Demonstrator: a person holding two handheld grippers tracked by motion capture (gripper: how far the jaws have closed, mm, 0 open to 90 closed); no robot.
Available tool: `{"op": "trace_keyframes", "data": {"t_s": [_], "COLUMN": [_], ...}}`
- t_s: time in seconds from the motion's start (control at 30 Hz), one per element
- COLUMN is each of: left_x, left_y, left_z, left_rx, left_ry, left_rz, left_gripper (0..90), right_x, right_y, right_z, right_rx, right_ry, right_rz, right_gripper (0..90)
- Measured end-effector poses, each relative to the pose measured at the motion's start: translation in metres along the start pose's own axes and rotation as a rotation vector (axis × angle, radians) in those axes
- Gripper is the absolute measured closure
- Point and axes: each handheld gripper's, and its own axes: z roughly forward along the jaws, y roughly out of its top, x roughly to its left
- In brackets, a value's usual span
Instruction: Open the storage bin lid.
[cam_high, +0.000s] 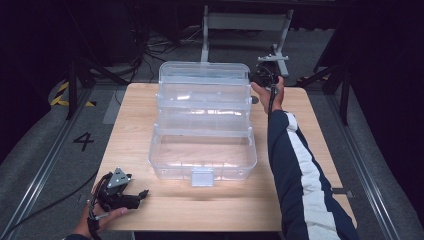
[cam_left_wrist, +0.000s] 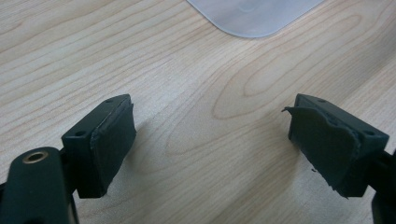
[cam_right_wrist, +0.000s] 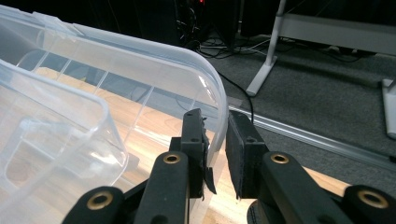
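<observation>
On the table (cam_high: 130, 120) we have the clear tiered box (cam_high: 202, 125) standing open at centre. Our right hand-held gripper (cam_right_wrist: 215, 140) pinches its rear lid wall; next, swing it forward to close. Our left hand-held gripper (cam_left_wrist: 210, 144) rests empty, jaws apart.

Light wood-grain surface (cam_high: 135, 130), rectangular, set on a grey floor (cam_high: 45, 135). A black numeral 4 (cam_high: 83, 141) is marked on the floor at left, with yellow-and-black hazard tape (cam_high: 62, 94) farther back. A white metal stand (cam_high: 245, 22) sits beyond the far edge (its foot rests on the floor). Black cables (cam_high: 160, 47) lie tangled beside it.
</observation>
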Motion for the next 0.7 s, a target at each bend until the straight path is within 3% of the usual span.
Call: {"op": "trace_keyframes", "data": {"t_s": [0.7], "left_x": [0.0003], "left_y": [0.0001], "left_z": [-0.0001], "left_rx": [0.002], "left_ry": [0.001], "left_rz": [0.004], "left_gripper": [15.1], "right_x": [-0.004], "right_y": [-0.007], "right_z": [0.0103], "right_rx": [0.029], "right_ry": [0.004], "right_rz": [0.037], "right_gripper": [77.3]}}
